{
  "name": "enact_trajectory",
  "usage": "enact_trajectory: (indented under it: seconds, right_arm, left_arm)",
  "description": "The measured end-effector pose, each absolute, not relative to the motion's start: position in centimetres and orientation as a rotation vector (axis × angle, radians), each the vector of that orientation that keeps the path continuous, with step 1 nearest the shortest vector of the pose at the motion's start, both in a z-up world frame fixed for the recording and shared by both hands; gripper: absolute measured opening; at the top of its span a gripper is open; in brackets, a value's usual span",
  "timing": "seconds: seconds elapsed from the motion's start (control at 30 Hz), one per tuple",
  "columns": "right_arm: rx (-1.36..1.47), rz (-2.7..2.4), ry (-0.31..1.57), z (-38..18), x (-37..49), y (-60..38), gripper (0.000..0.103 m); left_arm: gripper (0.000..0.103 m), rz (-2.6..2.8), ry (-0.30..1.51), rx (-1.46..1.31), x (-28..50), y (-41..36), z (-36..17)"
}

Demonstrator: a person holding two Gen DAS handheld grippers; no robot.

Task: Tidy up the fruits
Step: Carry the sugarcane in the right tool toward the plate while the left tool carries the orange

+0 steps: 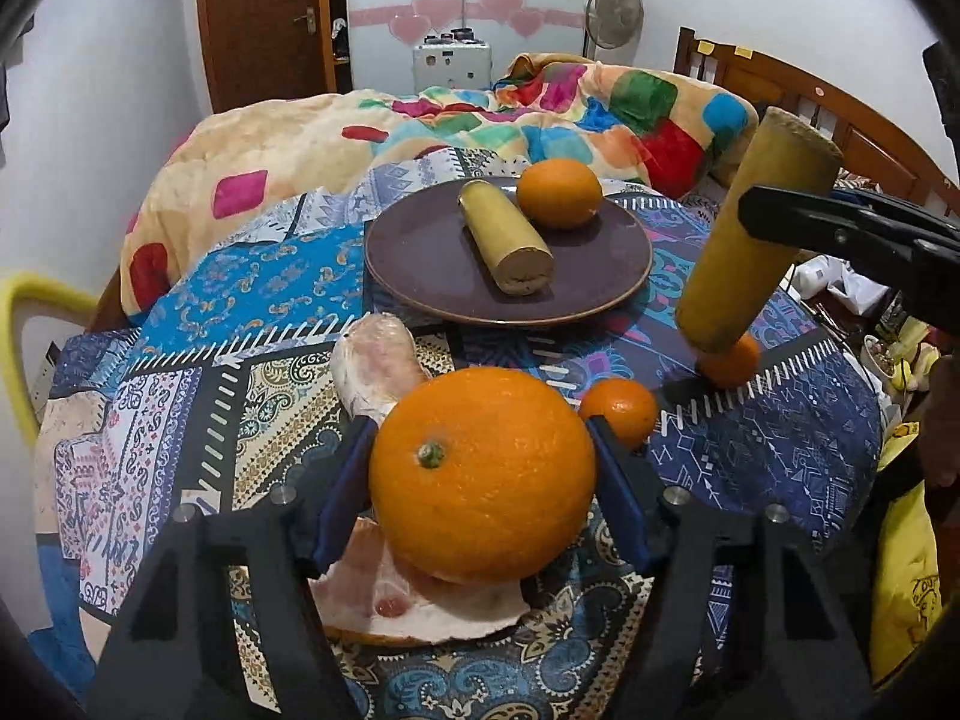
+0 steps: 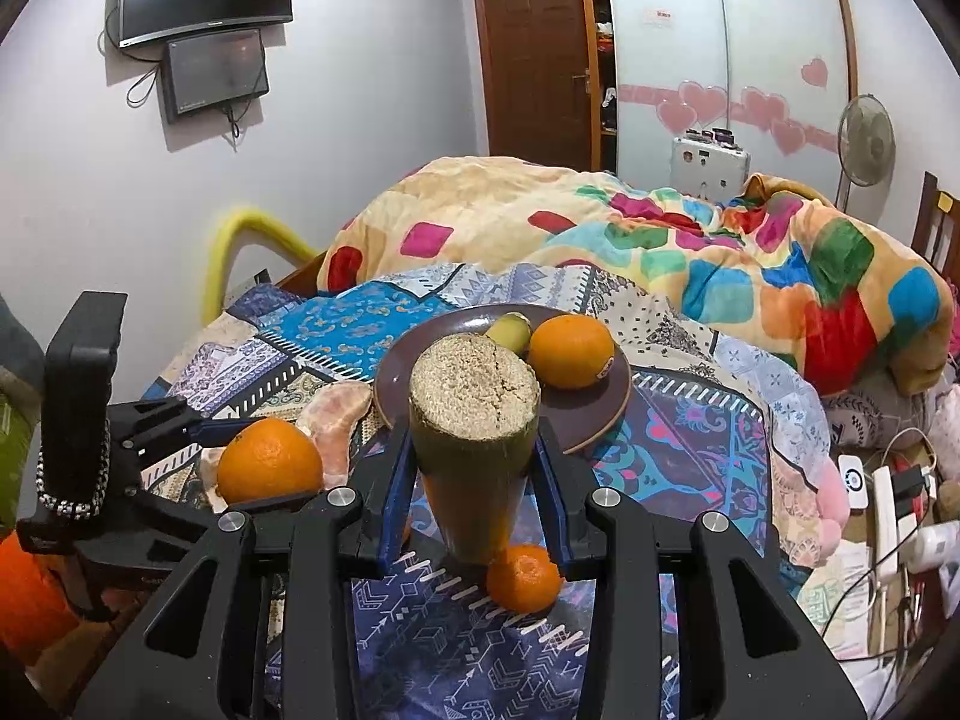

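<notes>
My left gripper (image 1: 483, 456) is shut on a large orange (image 1: 480, 474) and holds it above the patterned cloth; it also shows in the right wrist view (image 2: 269, 461). My right gripper (image 2: 474, 468) is shut on a yellow-green sugarcane piece (image 2: 474, 420), held tilted above the table; it also shows in the left wrist view (image 1: 750, 234). A dark plate (image 1: 420, 264) holds another sugarcane piece (image 1: 504, 234) and an orange (image 1: 559, 192). Two small mandarins (image 1: 618, 411) (image 1: 729, 360) lie on the cloth.
Peeled pomelo segments (image 1: 375, 366) and peel (image 1: 408, 606) lie on the cloth by my left gripper. A bed with a colourful blanket (image 1: 540, 108) is behind the table. A yellow chair (image 1: 18, 330) stands left. Clutter and cables (image 2: 888, 498) lie at the right.
</notes>
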State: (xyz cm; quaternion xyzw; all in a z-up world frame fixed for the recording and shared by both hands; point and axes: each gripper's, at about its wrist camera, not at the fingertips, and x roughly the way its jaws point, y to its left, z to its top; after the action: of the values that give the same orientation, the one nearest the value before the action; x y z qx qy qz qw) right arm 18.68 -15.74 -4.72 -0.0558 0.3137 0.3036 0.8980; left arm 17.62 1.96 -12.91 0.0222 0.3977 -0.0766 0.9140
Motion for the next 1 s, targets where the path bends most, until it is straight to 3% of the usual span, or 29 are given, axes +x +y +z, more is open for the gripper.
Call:
enact_trajectory:
  seconds: [0.53, 1.0]
  right_arm:
    - [-0.113, 0.618, 0.614, -3.5, 20.9, -15.5, 0.034]
    - [-0.200, 0.591, 0.679, -5.3, 25.6, -13.2, 0.034]
  left_arm:
    - [0.068, -0.141, 0.677, 0.031, 21.3, 2.4, -7.2]
    - [0.068, -0.125, 0.815, 0.005, 30.3, 3.8, -10.1]
